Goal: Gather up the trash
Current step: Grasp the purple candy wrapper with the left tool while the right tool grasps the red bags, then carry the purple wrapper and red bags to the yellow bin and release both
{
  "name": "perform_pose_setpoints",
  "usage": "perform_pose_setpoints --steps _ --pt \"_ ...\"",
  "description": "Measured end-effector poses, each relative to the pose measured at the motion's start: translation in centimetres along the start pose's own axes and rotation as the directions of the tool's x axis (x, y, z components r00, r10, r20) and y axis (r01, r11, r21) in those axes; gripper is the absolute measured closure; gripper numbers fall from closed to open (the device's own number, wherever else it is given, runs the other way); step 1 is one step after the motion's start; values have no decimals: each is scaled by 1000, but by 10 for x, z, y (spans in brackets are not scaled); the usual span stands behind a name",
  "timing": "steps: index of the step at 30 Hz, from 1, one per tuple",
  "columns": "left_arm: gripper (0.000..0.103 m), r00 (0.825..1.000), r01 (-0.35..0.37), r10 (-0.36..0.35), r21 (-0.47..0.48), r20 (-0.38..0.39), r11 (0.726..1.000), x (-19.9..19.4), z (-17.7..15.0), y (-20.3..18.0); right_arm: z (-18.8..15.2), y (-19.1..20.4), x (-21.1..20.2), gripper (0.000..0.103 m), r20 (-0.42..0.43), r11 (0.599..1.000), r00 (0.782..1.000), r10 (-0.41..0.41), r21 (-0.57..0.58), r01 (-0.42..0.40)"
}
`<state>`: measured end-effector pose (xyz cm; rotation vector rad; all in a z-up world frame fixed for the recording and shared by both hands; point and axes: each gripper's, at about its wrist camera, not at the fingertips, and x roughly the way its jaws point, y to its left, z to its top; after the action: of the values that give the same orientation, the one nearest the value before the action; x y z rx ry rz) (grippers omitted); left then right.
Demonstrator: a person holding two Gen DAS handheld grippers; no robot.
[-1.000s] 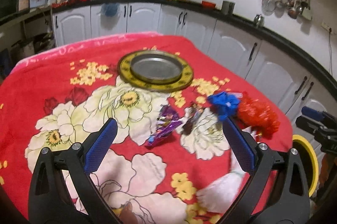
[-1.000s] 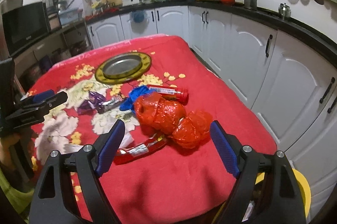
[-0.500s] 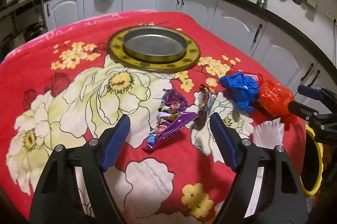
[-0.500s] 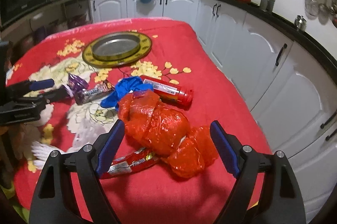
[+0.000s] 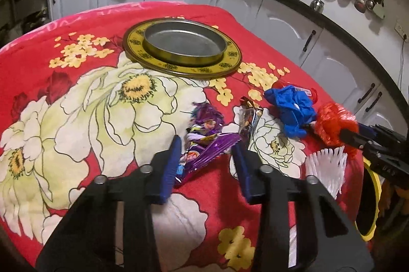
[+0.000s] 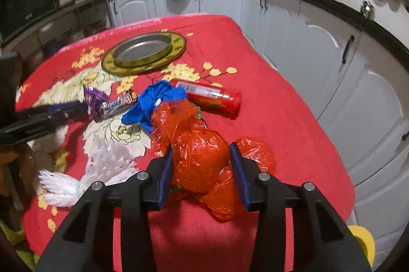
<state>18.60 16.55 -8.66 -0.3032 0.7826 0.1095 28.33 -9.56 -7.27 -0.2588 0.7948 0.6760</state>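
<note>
A purple snack wrapper (image 5: 204, 146) lies on the red floral cloth between the blue pads of my left gripper (image 5: 207, 157). The jaws are closing and the pads meet the wrapper's edges. A crumpled red plastic bag (image 6: 199, 154) fills the gap of my right gripper (image 6: 200, 164), whose jaws are closing onto it. In the right wrist view the left gripper (image 6: 84, 107) reaches the purple wrapper (image 6: 94, 100) from the left. In the left wrist view the right gripper (image 5: 352, 134) sits on the red bag (image 5: 332, 121) at the right edge.
A brown candy wrapper (image 5: 249, 118), a blue bag (image 6: 153, 98), a red tube (image 6: 212, 97) and white fringed paper (image 6: 107, 164) lie near. A yellow-rimmed metal plate (image 5: 230, 59) sits farther back. A yellow bin (image 5: 370, 208) stands past the table's right edge.
Both grippers came down and forward to the table. Each pair of jaws narrowed from wide open, the left around the purple wrapper, the right around the red bag.
</note>
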Motion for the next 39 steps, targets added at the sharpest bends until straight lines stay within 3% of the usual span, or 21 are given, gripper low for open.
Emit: perform_pose_setpoints --steps 7,17,27,39 --pt "78 1000 11 -11 0 -7 1000 -4 1 -2 -6 -13 -34 66 85 996 996 8 83 -15" --pt "79 996 30 -31 20 78 999 -38 11 -11 -19 -15 -71 66 148 990 989 8 136 -28" --pt "79 982 103 -114 80 153 992 -80 12 -42 -35 -14 -110 66 205 982 979 7 185 -45" --pt "79 965 168 -196 166 176 972 -104 1 -82 -48 -17 -158 66 270 975 963 -9 218 -52"
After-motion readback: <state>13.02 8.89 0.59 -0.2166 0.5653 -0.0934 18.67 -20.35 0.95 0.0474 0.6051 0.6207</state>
